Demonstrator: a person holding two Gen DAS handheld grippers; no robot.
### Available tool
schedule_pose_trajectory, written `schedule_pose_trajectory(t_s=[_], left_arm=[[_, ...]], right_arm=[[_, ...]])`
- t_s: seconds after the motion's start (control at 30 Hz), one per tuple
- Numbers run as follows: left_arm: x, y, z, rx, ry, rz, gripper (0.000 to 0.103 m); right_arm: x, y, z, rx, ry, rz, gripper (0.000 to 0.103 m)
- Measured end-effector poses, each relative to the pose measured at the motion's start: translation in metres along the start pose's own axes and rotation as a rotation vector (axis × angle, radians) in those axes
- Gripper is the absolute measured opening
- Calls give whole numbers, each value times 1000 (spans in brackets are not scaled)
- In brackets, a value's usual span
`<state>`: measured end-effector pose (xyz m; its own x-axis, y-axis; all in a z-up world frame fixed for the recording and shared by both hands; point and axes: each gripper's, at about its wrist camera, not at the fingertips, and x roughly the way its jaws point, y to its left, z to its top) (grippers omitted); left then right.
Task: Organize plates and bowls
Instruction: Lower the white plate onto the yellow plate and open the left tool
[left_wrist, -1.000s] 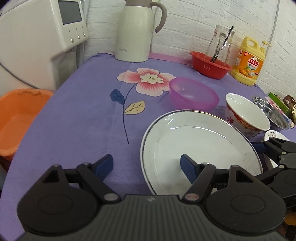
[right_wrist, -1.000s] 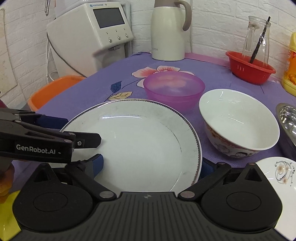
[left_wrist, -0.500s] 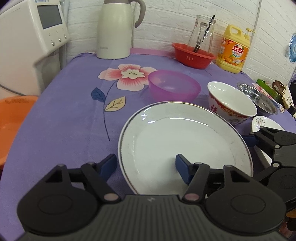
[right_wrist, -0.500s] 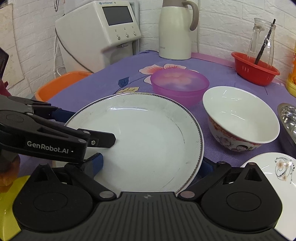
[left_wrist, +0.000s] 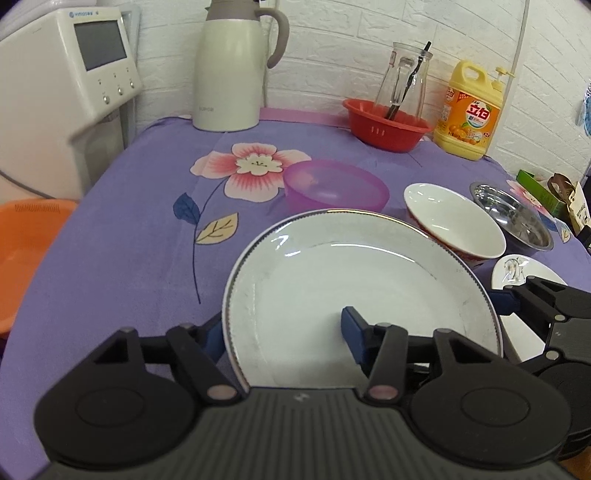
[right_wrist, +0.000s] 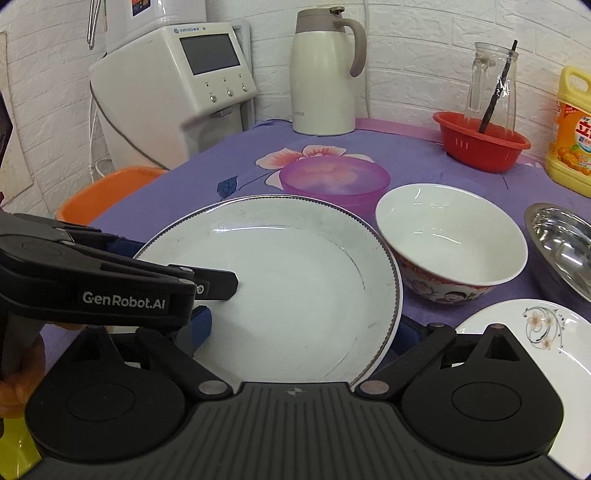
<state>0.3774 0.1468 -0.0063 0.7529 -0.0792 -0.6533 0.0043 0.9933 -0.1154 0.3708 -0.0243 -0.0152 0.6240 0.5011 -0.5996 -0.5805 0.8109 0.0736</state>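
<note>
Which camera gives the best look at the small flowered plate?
The right wrist view: the small flowered plate shows its floral print and most of its surface. In the left wrist view only a sliver peeks out behind the right gripper.

Purples, whites and one red rim on a flowered cloth.
Purple cloth (left_wrist: 110, 266) printed with a pink flower, blue and yellow leaves. White plate (right_wrist: 295, 280) edged with a thin dark beaded line. Translucent pink-purple bowl (right_wrist: 334, 181). White bowl (right_wrist: 450, 236), red figured pattern outside. Shiny steel bowl (left_wrist: 511, 216). Small white plate (right_wrist: 524, 332) with brown floral scrollwork. Red basket (left_wrist: 386, 125), yellow bottle (left_wrist: 469, 110) with orange label, cream jug (left_wrist: 231, 66), orange basin (left_wrist: 26, 254). Black grippers (left_wrist: 282, 332), blue pads (left_wrist: 351, 330).
</note>
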Motion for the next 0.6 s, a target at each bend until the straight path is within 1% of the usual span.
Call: schedule_pose_trajectory(t_s=[0.1, 0.2, 0.3, 0.43, 0.53, 0.6], left_arm=[[-10, -2, 2, 10, -22, 23, 51], [-19, 2, 3, -11, -26, 29, 51], [-39, 1, -3, -14, -46, 47, 51], [-68, -1, -23, -23, -51, 48, 52], [-89, -6, -49, -41, -38, 39, 53], [-100, -11, -66, -48, -34, 30, 53]], right_arm=[[-5, -1, 2, 25, -10, 24, 103], [-11, 5, 4, 17, -30, 34, 103], [-20, 11, 6, 15, -43, 58, 103], [-46, 28, -5, 10, -58, 88, 103], [-67, 39, -21, 20, -40, 104, 103], [-81, 47, -33, 22, -29, 98, 103]])
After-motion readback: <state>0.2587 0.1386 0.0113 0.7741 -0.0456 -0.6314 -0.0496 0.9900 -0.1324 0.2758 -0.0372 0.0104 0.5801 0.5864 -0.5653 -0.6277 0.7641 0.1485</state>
